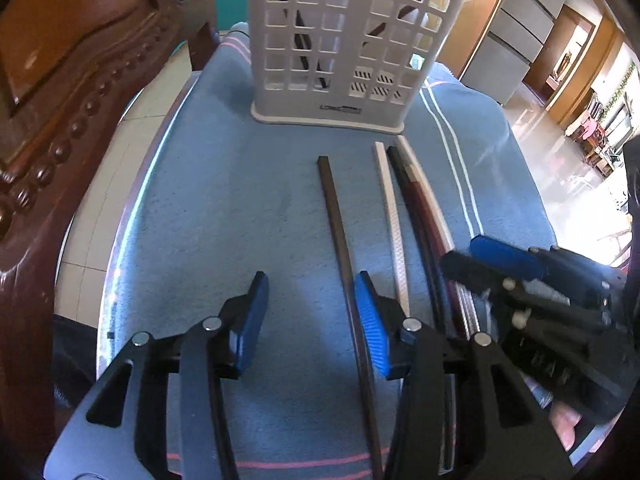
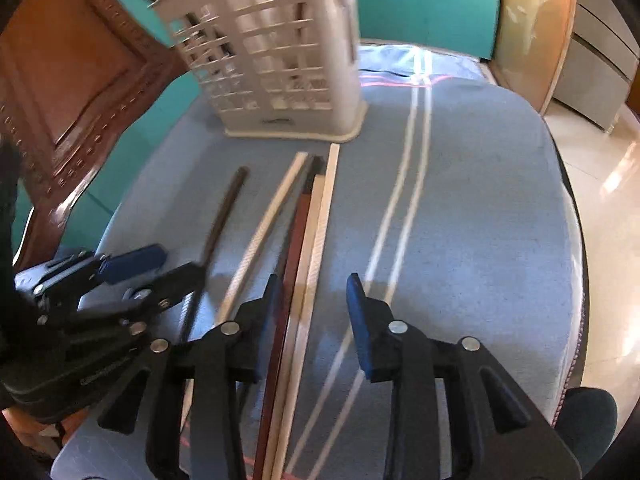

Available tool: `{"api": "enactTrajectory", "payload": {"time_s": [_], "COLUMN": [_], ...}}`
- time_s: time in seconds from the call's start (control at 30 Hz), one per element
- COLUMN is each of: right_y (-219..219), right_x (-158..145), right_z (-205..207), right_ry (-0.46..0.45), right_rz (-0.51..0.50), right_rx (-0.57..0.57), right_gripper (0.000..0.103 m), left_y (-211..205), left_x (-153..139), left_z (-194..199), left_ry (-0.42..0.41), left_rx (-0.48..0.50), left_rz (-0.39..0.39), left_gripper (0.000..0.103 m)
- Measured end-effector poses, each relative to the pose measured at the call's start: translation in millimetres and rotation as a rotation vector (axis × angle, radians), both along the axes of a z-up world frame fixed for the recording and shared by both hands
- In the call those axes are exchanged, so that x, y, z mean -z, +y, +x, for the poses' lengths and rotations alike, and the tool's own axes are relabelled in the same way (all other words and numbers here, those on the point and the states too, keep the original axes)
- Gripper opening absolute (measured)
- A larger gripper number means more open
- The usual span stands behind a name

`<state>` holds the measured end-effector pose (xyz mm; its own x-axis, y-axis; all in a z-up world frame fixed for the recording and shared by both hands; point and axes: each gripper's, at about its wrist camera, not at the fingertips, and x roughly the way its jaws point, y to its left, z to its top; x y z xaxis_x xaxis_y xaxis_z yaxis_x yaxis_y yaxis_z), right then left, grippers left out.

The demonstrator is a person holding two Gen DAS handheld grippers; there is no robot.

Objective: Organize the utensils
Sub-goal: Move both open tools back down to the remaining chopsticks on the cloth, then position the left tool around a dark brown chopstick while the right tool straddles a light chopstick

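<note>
White utensil basket [image 1: 344, 40] is standing far on the blue cloth [image 1: 240, 200], holding dark sticks; loose chopsticks [image 1: 390, 208] are lying nearer. Left gripper [image 1: 312, 320] and right gripper [image 2: 312, 320] are hovering part-open, gripping nothing.

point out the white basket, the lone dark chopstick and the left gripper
white basket [image 1: 340, 40], left wrist view, front lattice wall
dark chopstick [image 1: 334, 208], left wrist view, mid shaft
left gripper [image 1: 314, 312], left wrist view, midway between fingertips

basket [image 1: 344, 40]: on cloth [image 1: 224, 208] | chopsticks [image 1: 390, 208]: on cloth, before basket
</note>
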<state>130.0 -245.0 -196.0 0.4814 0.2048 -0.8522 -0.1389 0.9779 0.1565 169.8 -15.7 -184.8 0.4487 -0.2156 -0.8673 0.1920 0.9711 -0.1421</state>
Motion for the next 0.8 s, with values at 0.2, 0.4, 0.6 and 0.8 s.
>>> {"api": "enactTrajectory", "payload": {"time_s": [0.2,0.4,0.6,0.8], "right_y": [-24.4,-40.9,-21.1,-19.1], "right_x": [-2.3,-3.4,-1.8,-3.3], "right_z": [-2.2,-1.4,2.6,-0.5], "right_ry": [-0.008,-0.008,-0.012,-0.008], "right_rz": [-0.018,0.010,-0.050,-0.033], "right_rx": [0.068,0.109,0.070,0.048], "right_gripper": [0.035,0.035,0.035,0.009], "left_y": [-0.2,-18.6,-17.7,-20.5], "left_x": [4.3,7.4,7.5,9.0], "left_z": [-7.0,-4.1,-6.7,-4.7], "left_ry": [-0.011,-0.033,-0.037,-0.039], "left_rx": [0.006,0.025,0.025,0.027], "left_rz": [0.018,0.066,0.063,0.063], "left_gripper": [0.050,0.050,0.050,0.050]}}
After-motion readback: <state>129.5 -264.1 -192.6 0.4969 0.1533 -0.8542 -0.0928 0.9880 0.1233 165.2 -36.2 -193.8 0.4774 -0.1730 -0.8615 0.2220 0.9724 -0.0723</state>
